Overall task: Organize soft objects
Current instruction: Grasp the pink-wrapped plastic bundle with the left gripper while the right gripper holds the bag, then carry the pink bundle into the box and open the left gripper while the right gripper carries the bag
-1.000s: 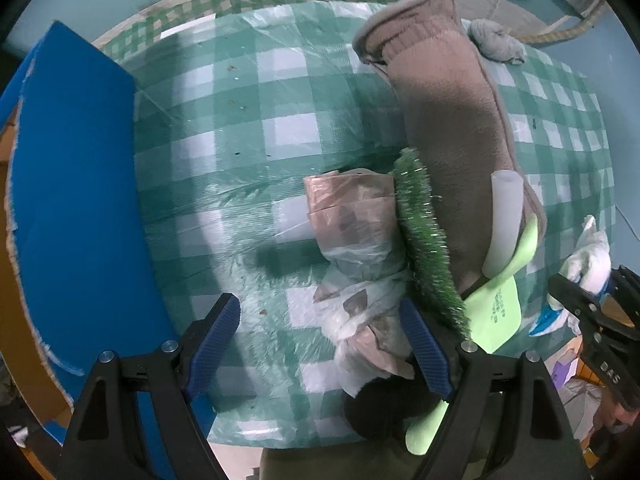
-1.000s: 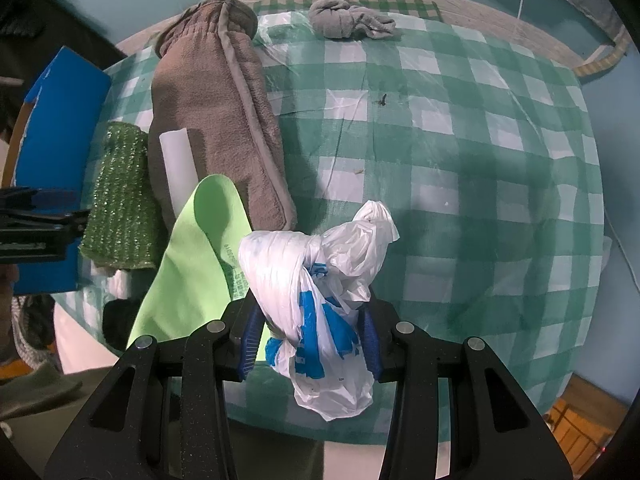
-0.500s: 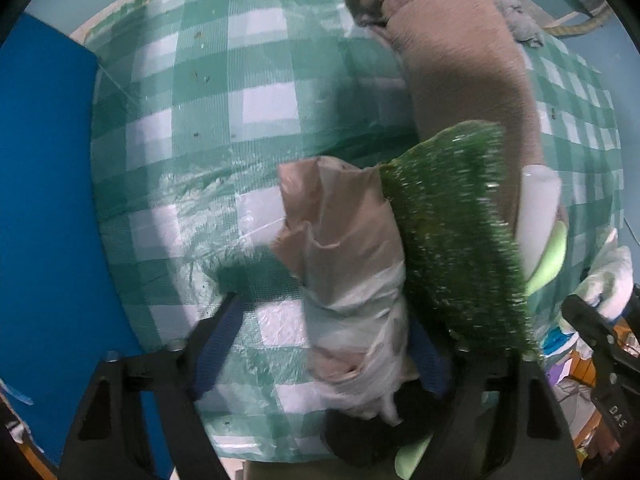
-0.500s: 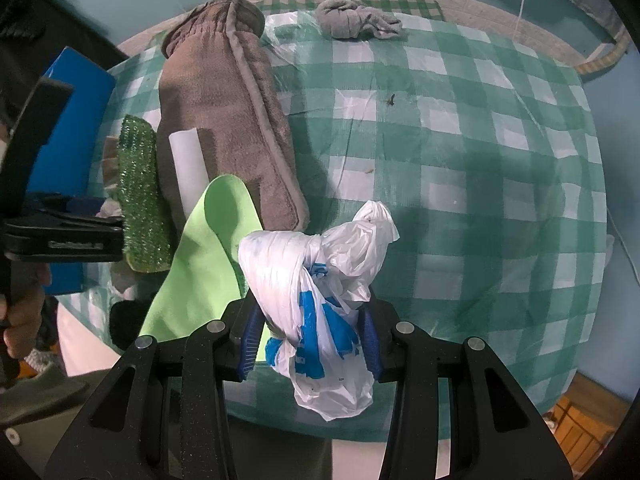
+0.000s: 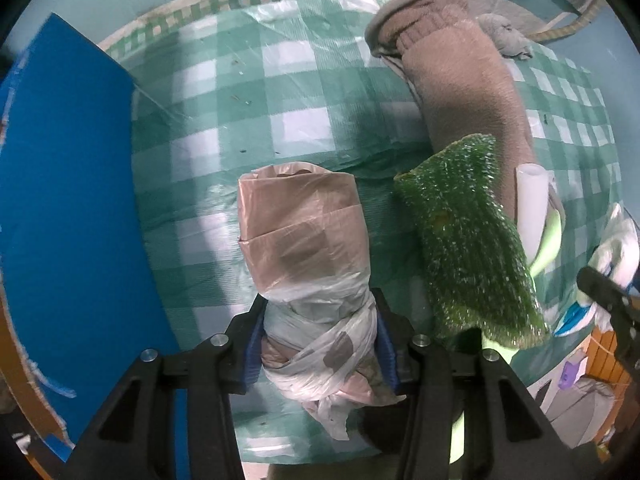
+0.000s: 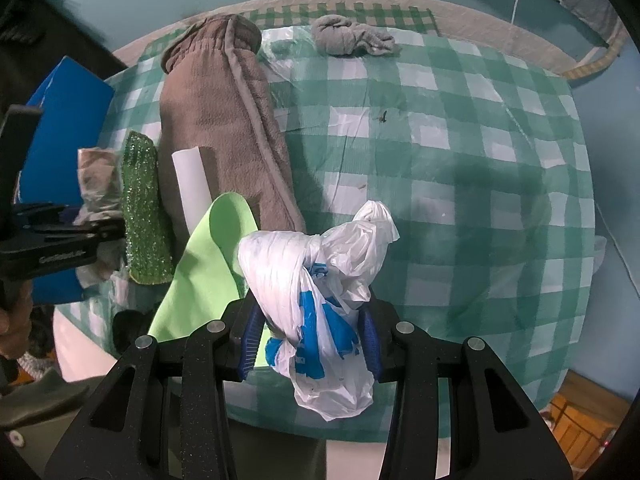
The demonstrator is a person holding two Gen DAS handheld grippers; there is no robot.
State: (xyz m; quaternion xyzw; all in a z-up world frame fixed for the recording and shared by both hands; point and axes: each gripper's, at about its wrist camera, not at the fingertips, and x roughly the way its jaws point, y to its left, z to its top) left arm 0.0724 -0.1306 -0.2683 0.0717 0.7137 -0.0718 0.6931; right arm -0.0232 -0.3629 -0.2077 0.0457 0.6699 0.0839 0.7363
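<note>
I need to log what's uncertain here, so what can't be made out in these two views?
- Left wrist view: the brown bag bundle hides its own contents and, with the left gripper, the cloth beneath.
- Left wrist view: the dark thing at the table edge is half hidden and unidentifiable.
- Right wrist view: print on the white bag in the right gripper is crumpled, unreadable.

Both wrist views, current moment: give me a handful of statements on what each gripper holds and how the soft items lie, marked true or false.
1. The left gripper has its jaws closed on the brown-and-white bag bundle. True; they have just been closing around it.
2. The right gripper is empty. False: it grips the white-and-blue plastic bag.
3. The green scrubby cloth lies beside the bundle, between it and the brown fleece roll. True.
4. The grey sock ball sits at the near table edge. False: it lies at the far edge.
</note>
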